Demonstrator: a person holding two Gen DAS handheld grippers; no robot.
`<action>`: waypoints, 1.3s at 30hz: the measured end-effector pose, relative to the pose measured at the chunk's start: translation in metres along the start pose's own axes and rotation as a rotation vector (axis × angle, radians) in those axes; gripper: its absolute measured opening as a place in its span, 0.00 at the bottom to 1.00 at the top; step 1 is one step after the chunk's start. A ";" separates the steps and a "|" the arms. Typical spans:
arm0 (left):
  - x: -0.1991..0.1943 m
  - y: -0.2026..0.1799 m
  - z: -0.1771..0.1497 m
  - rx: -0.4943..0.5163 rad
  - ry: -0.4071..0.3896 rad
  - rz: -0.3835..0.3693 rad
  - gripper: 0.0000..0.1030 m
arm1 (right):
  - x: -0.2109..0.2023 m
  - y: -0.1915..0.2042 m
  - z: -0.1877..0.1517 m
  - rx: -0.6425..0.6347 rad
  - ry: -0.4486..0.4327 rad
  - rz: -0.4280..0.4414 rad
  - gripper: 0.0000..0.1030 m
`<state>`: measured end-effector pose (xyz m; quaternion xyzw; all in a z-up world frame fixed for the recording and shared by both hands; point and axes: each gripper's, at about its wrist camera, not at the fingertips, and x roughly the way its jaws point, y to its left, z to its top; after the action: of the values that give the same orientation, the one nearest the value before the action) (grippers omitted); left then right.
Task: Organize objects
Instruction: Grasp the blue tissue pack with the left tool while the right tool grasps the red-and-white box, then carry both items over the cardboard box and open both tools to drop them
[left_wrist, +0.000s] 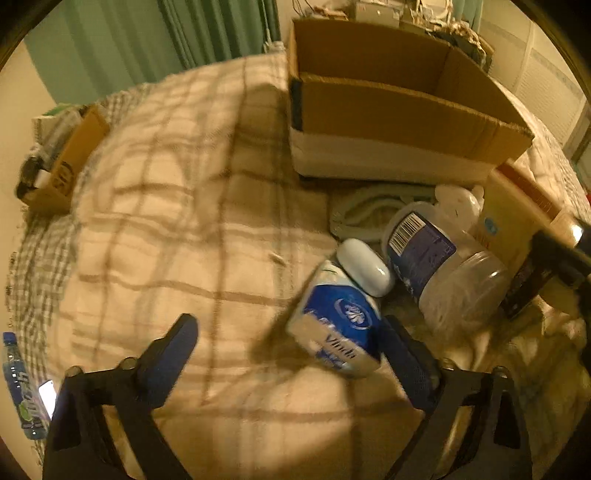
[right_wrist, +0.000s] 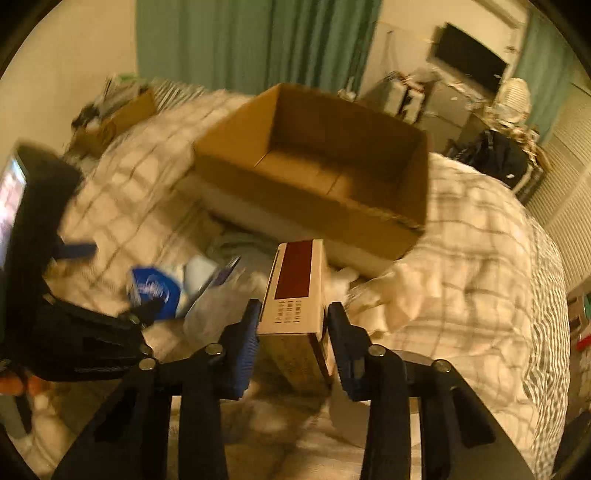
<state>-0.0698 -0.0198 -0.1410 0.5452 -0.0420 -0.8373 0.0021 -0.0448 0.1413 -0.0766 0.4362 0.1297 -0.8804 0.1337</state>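
Note:
An open cardboard box stands on the checked bedcover; it also shows in the right wrist view. My left gripper is open, its right finger beside a blue and white tissue pack. Behind that lie a white case and a clear plastic jug with a blue label. My right gripper holds a cream carton with a dark red panel between its blue pads, just in front of the cardboard box.
A smaller cardboard box with clutter sits at the bed's far left. A blue water bottle lies at the left edge. A grey strap or garment lies before the big box. Furniture and bags stand beyond the bed.

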 end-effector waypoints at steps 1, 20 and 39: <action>0.004 -0.002 0.001 0.000 0.015 -0.034 0.71 | -0.001 -0.003 0.000 0.017 -0.006 0.004 0.32; -0.086 0.013 -0.015 -0.071 -0.187 -0.089 0.21 | -0.065 -0.016 -0.006 0.090 -0.181 0.077 0.29; -0.163 0.020 0.098 -0.100 -0.456 -0.101 0.21 | -0.142 -0.038 0.114 0.025 -0.398 0.061 0.29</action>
<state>-0.0941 -0.0248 0.0488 0.3424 0.0275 -0.9389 -0.0221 -0.0590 0.1542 0.1081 0.2587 0.0763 -0.9463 0.1779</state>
